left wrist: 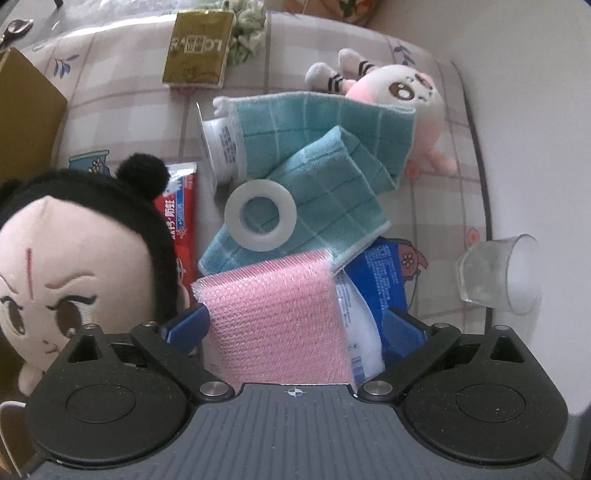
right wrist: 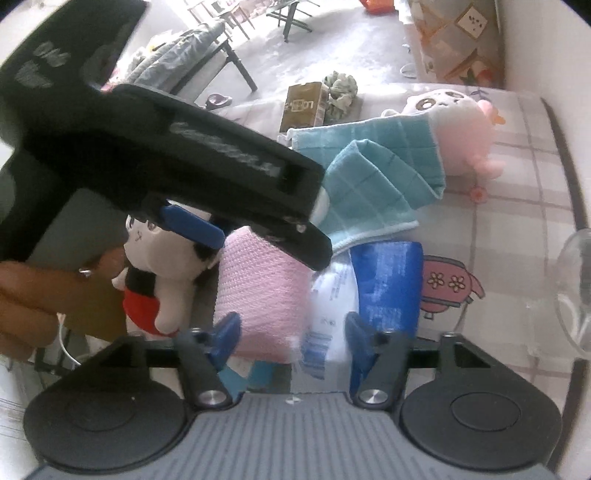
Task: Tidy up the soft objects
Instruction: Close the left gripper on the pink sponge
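Note:
A pink mesh sponge [left wrist: 275, 321] lies between the blue fingers of my left gripper [left wrist: 295, 325], which stands wide open around it; the sponge also shows in the right wrist view [right wrist: 258, 291]. A teal cloth [left wrist: 325, 166] lies crumpled behind it with a white ring [left wrist: 260, 216] on top. A black-haired doll [left wrist: 70, 273] lies at the left. A pink and white plush [left wrist: 406, 96] lies at the back right. My right gripper [right wrist: 291, 332] is open, low over the sponge and a blue and white packet [right wrist: 388, 280]. The left gripper's body [right wrist: 166, 158] crosses the right wrist view.
A red toothpaste box [left wrist: 181, 229], a white tube [left wrist: 221, 144], a gold packet [left wrist: 199, 48], a green scrunchie [left wrist: 247, 33] and a clear plastic cup [left wrist: 498, 273] lie on the checked sheet [left wrist: 122, 92]. A brown cardboard box [left wrist: 26, 118] stands at the left.

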